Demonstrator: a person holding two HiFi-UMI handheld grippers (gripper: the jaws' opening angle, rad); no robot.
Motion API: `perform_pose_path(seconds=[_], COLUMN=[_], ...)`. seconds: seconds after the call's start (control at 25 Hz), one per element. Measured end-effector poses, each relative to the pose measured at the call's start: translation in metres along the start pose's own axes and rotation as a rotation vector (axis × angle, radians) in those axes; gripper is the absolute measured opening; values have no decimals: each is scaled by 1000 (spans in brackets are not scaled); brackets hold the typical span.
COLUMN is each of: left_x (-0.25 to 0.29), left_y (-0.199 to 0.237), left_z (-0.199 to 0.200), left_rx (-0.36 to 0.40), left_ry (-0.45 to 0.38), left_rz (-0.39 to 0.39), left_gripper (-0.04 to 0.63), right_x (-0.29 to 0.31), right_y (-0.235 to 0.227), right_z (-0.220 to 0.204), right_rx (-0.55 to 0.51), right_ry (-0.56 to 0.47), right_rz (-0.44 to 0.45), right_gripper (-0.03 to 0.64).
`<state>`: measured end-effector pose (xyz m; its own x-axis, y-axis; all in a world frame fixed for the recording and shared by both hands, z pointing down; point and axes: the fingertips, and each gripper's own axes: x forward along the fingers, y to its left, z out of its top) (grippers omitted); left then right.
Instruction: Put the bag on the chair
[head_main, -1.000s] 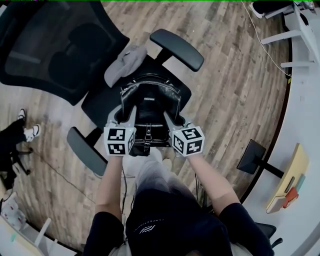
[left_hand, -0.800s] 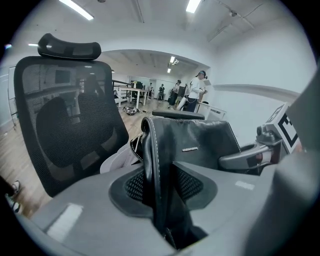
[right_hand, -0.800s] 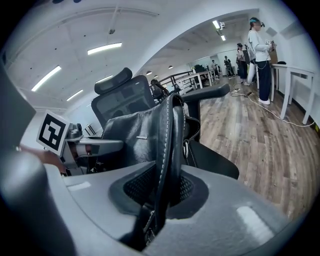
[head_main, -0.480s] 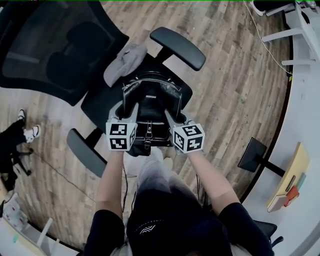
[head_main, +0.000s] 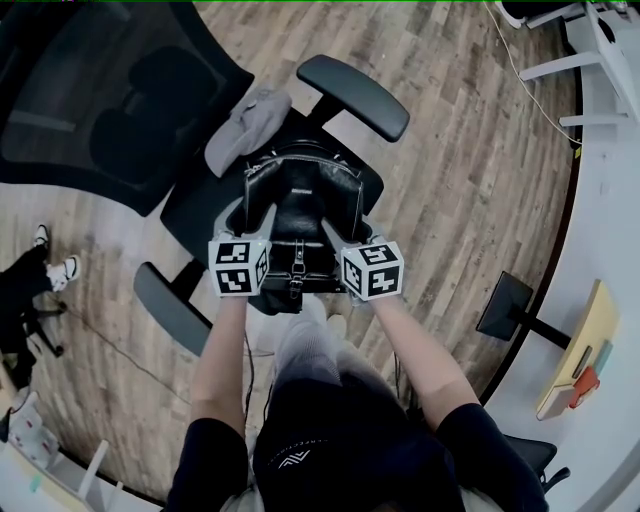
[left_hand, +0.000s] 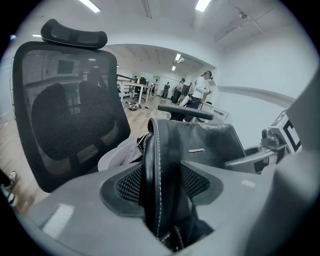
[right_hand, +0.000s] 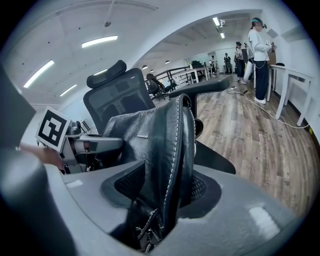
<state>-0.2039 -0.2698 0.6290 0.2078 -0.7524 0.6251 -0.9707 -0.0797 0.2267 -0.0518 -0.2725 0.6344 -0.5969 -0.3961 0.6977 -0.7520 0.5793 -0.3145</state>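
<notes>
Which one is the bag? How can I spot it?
Find the big black office chair on the wooden floor. The bag stands on its seat. It is shiny black leather with white stitching, unlike the soft grey cloth lying behind it.

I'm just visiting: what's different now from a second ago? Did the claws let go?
The left claw and the right claw have just been opening, easing off the side edges of the black bag, which still sit between their jaws. The rest is unchanged: the bag stands on the chair seat, the grey cloth behind it, both claws at its sides.
</notes>
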Motion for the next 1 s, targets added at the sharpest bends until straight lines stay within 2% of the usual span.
perform_pose_path(seconds=[0.24,0.56,0.72,1.0], left_x=[10,5,-3,-26], left_y=[6,14,12,-5], left_z=[0,-3,-6,5], left_rx=[4,42,49,32], left_ry=[26,46,47,14], left_rz=[21,77,82,71], left_gripper=[256,253,252,209], right_x=[7,-4,-15,-32], right_y=[-10,-26,-30,-12], right_z=[5,7,14,18], right_rx=[36,49,24,12], right_ry=[23,19,-20,-48], right_rz=[-42,-116,-159,-86], right_gripper=[258,299,294,226])
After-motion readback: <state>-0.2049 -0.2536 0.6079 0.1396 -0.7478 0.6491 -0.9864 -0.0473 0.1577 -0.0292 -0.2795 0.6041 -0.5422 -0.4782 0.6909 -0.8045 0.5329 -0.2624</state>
